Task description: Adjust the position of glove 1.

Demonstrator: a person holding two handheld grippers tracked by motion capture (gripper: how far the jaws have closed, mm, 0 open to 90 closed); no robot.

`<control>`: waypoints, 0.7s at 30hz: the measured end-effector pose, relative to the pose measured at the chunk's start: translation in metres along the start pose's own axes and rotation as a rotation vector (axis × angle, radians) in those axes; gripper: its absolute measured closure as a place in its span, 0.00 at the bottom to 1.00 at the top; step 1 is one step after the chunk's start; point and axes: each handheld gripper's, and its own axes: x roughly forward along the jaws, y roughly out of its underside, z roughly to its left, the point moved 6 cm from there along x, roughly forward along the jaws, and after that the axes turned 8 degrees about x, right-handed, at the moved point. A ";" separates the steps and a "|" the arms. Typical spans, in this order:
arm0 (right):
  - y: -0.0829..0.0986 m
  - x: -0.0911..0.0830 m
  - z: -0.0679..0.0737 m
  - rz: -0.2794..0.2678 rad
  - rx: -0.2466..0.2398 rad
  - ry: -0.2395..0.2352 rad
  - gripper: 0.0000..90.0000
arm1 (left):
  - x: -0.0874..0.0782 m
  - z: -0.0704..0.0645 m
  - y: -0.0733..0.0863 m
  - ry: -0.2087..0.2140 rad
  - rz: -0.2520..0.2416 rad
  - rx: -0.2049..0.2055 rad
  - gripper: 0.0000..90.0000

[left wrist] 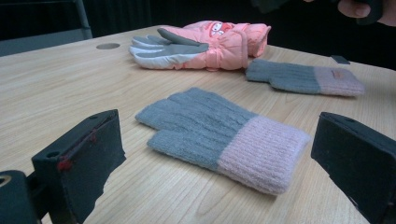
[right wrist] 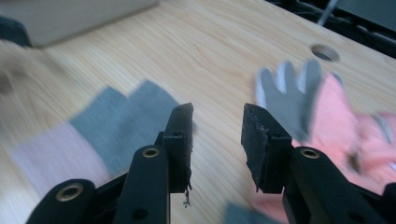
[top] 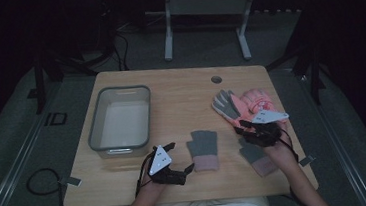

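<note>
Knitted glove [left wrist: 219, 137], grey ribbed wool with pink cuff, lies flat on wooden tabletop [top: 180, 98], near front edge, between both grippers. Second knitted glove [left wrist: 303, 77] of same kind lies to right. Padded pink ski gloves [left wrist: 205, 44] with smooth grey palm lie behind it. Grey plastic tub [top: 120, 119], rectangular with rounded corners, stands at left. Left gripper [left wrist: 219, 154]: jaws wide apart, holds nothing, faces glove cuff. Right gripper [right wrist: 217, 135]: jaws partly apart, empty, above tabletop beside ski gloves.
</note>
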 end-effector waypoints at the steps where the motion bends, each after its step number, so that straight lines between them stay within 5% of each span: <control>1: 0.004 -0.003 -0.006 0.002 0.004 0.013 0.71 | 0.000 0.000 0.000 0.000 0.000 0.000 0.02; 4: 0.016 -0.008 -0.016 0.026 0.008 0.004 0.70 | 0.000 0.000 0.000 -0.003 -0.002 0.002 0.02; 9: 0.061 -0.015 -0.038 0.123 0.023 -0.002 0.72 | 0.000 0.000 0.000 -0.003 -0.002 0.000 0.02; 21: 0.103 -0.004 -0.048 0.213 0.071 -0.018 0.67 | 0.000 0.000 0.000 -0.006 -0.002 -0.001 0.02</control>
